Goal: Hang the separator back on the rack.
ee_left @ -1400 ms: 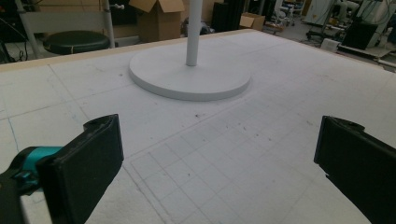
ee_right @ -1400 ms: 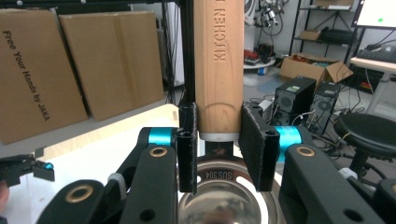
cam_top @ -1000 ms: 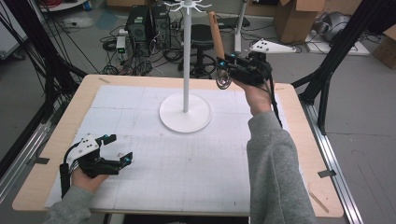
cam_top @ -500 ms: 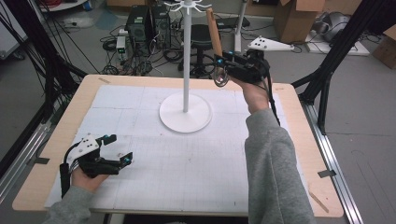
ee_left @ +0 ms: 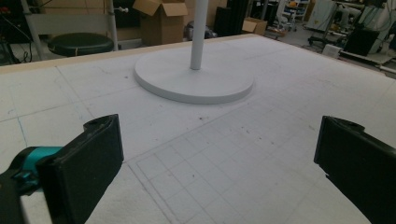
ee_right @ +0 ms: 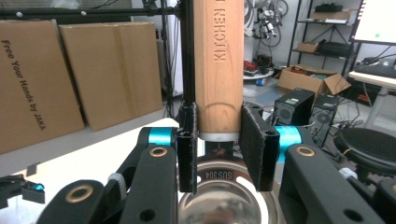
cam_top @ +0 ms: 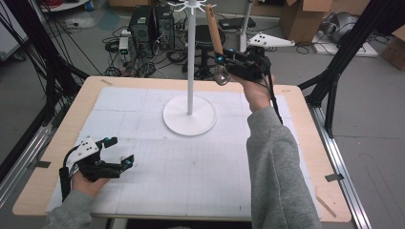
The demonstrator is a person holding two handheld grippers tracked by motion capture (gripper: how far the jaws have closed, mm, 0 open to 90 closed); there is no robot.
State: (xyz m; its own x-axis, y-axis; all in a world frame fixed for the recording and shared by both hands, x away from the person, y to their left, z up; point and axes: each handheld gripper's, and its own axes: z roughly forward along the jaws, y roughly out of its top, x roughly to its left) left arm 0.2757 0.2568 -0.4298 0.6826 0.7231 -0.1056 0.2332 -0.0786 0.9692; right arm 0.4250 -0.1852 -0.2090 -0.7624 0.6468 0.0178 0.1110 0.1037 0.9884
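One white stand (cam_top: 190, 110) rises from the table (cam_top: 305, 143). The right gripper (ee_right: 218, 140) clamps one wooden-handled ladle (ee_right: 218, 60) upright; the left gripper (ee_left: 210, 163) rests wide open, holding nothing.

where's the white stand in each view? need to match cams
High view: white stand at table centre, pole rising to the top edge, left of the right tongs.
Left gripper view: round base and lower pole at upper centre, beyond the open jaws.
Right gripper view: I can't make it out.
Shared landmark: the white gridded mat.
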